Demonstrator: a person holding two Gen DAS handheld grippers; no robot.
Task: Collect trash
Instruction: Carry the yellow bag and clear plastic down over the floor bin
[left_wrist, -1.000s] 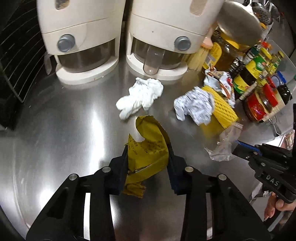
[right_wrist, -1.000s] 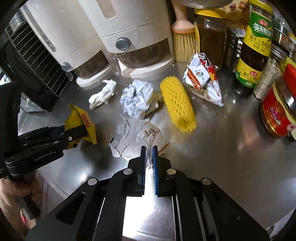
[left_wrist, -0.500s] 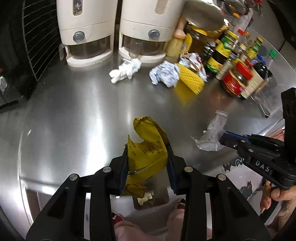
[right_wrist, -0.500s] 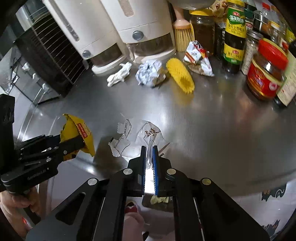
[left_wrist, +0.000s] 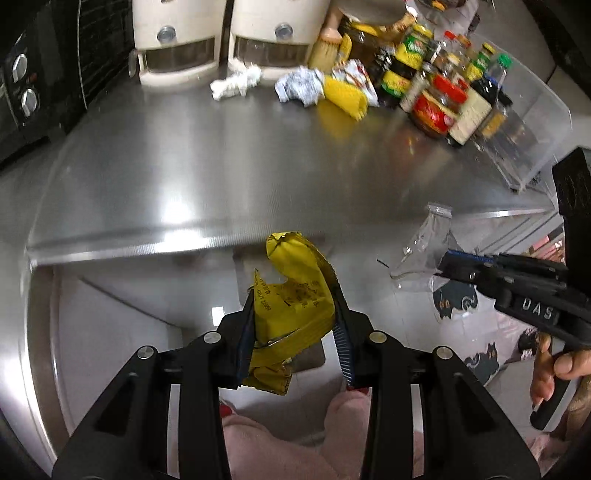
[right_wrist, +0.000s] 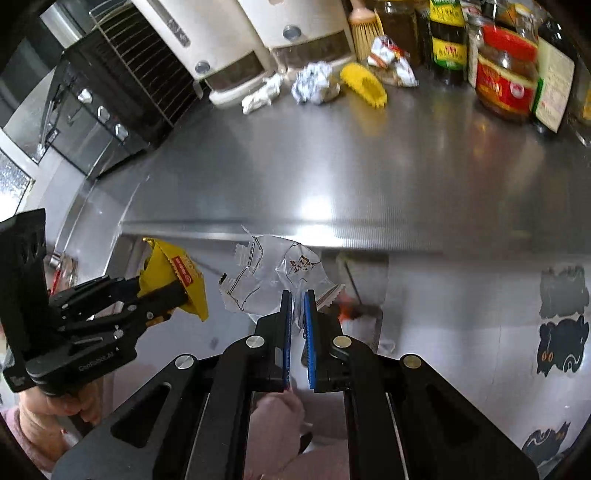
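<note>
Brushed stainless-steel counter (left_wrist: 229, 155) fills the space ahead of both grippers, its front edge running across just beyond their fingertips, with a pale tiled floor (right_wrist: 461, 332) below them. Far ahead of the left gripper (left_wrist: 293, 332), at the back of the counter, stand two cream-coloured dispensers (left_wrist: 229, 40), and to their right a crowd of sauce jars and bottles (left_wrist: 439, 88). Before these lies the remaining litter: a yellow ribbed foam sleeve (left_wrist: 345, 96), a crumpled silver foil ball (left_wrist: 301, 86) beside it, and a wadded white tissue (left_wrist: 234, 83) further left. Left gripper is partly closed on a crumpled yellow snack wrapper (left_wrist: 291, 295), which stands up between its pads, off the counter's edge. Right gripper (right_wrist: 297, 325), to its right and also beyond the counter edge, has its blue-padded jaws pressed nearly together on a clear crinkled plastic wrapper (right_wrist: 273, 273), which fans out ahead of the tips.
</note>
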